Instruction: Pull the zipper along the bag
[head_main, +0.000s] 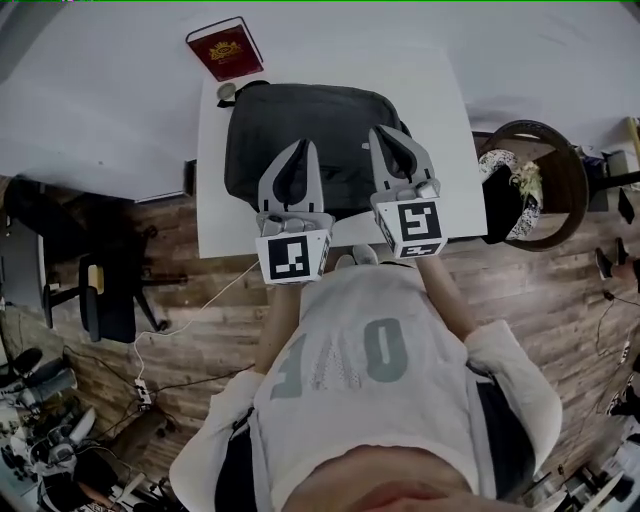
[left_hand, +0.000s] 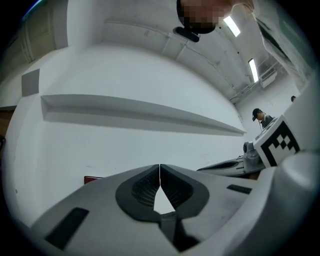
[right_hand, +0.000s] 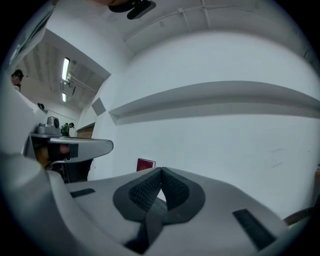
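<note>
A dark grey zippered bag (head_main: 300, 125) lies flat on the small white table (head_main: 215, 215) in the head view. My left gripper (head_main: 303, 146) hovers over the bag's near left part, shut and empty. Over the bag's near right part my right gripper (head_main: 384, 133) is held up, likewise shut with nothing in it. In the left gripper view the left gripper (left_hand: 159, 167) points level at a white wall, jaw tips touching. The right gripper (right_hand: 161, 171) in its own view also faces the wall with tips together. The bag is out of both gripper views.
A red booklet (head_main: 225, 48) lies on the floor past the table's far left corner; a small round object (head_main: 227, 92) sits at that corner. A dark round stool or basket (head_main: 535, 180) stands right of the table. A black chair (head_main: 105, 295) and cables lie at the left.
</note>
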